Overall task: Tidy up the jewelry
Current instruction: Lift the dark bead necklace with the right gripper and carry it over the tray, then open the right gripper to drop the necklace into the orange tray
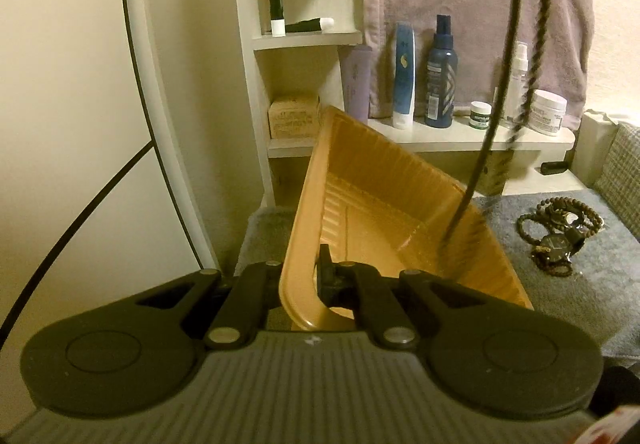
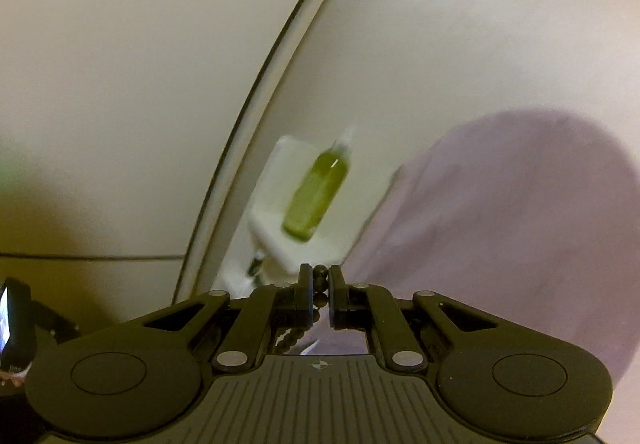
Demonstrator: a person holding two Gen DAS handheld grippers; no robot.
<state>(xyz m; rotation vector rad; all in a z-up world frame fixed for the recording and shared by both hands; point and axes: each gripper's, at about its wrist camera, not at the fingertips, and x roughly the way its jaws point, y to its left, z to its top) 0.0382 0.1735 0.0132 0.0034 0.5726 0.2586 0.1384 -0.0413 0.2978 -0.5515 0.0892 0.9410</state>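
Note:
My left gripper (image 1: 301, 276) is shut on the near rim of a tan plastic tray (image 1: 360, 203) and holds it tilted up over the grey mat. A long dark beaded necklace (image 1: 504, 83) hangs down from above, its lower end inside the tray. A pile of beaded bracelets and a dark watch (image 1: 560, 236) lies on the mat to the right. My right gripper (image 2: 320, 284) is shut on a strand of dark beads (image 2: 320, 298) and points up at the wall, high above the tray.
A white shelf unit (image 1: 304, 39) holds tubes, a box and several bottles and jars (image 1: 440, 75). A lilac towel (image 1: 460, 3) hangs behind them. A grey mat (image 1: 592, 284) covers the surface. A green bottle (image 2: 316, 195) stands on a white shelf in the right wrist view.

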